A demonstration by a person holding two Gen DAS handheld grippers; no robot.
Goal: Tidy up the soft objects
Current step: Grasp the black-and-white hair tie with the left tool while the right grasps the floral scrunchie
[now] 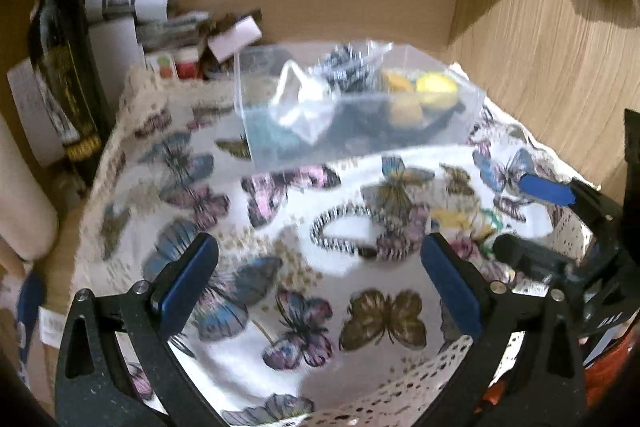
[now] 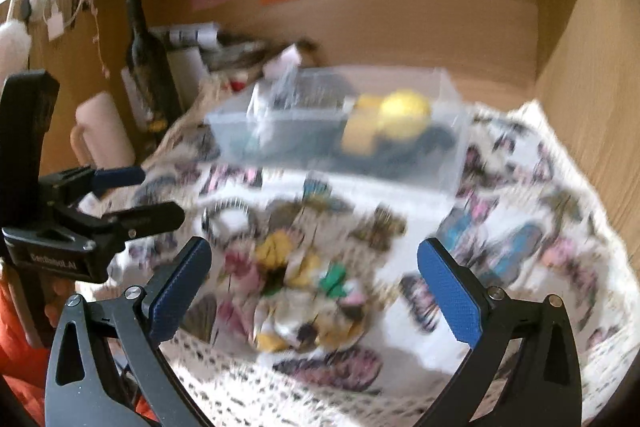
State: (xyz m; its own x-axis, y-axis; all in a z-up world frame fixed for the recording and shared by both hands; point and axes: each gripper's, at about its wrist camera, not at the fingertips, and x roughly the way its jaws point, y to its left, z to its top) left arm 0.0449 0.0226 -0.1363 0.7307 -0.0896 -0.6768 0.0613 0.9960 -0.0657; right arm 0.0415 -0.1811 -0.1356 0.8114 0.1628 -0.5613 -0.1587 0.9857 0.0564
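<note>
Both claws spread wide and empty over the butterfly-print cloth (image 1: pixel 280 227): left gripper (image 1: pixel 320 279) just short of the black-and-white striped scrunchie (image 1: pixel 344 231), right gripper (image 2: pixel 314 279) hovering above the floral scrunchie (image 2: pixel 304 291), a crumpled yellow, pink and green bundle. Clear plastic bin (image 1: pixel 360 115) at 12 o'clock from both, already holding yellow soft pieces (image 1: pixel 420 95) and dark fabric. Likely step: picking up a loose scrunchie for the bin. Best done by lowering straight down, straddling one side of the ring instead of the hole, and pinching only the scrunchie, not the cloth beneath. Worth keeping the two tools apart, since the left one sits at 9 o'clock, close in the right view. Heavy blur here, so exact contact impossible to judge.
</note>
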